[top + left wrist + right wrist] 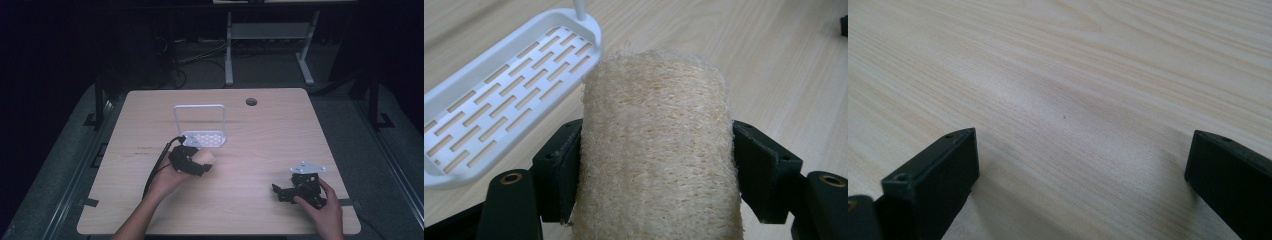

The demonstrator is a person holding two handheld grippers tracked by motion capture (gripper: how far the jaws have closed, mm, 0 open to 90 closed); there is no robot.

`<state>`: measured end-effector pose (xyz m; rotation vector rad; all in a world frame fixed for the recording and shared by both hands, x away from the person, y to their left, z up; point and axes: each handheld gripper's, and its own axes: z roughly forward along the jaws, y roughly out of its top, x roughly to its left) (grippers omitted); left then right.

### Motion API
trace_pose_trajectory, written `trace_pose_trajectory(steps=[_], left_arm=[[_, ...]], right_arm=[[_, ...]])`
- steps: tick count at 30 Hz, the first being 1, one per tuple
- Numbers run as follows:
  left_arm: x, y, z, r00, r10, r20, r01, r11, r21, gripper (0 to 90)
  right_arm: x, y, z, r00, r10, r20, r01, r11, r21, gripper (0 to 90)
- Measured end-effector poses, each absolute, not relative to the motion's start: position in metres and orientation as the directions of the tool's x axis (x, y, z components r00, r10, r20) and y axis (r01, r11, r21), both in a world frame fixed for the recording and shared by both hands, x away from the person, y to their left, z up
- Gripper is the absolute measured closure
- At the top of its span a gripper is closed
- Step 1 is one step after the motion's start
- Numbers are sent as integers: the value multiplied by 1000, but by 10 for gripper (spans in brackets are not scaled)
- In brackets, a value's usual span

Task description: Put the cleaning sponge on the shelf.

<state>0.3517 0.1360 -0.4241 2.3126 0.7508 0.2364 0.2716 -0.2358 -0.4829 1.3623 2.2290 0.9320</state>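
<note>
Wood surface (260, 200) carries a white slotted rack (205, 137) with a tall hoop handle near the middle — the left claw (200, 165) sits just in front of it, likely lined up to drop its load onto the tray. Loofah sponge (656, 150) is pinched from both sides between the left claw's jaws, sticking out past the tips just beside the rack's rim. Right claw (287, 192) rests low on the surface, well apart — jaws spread wide, nothing between them, probably parked.

Right gripper (1080, 170) w/ its 2 black jaws wide apart, nothing btwn them. Below is pale wood-grain counter (1088, 65), bare, w/ 1 tiny dark speck near center.
</note>
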Motion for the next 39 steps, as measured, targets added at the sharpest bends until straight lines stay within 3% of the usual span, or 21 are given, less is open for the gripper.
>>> trace_pose_trajectory(steps=[39], left_arm=[[412, 121, -423, 778, 628, 9, 469, -590, 658, 282]], right_arm=[[272, -236, -483, -466, 884, 29, 642, 316, 699, 7]])
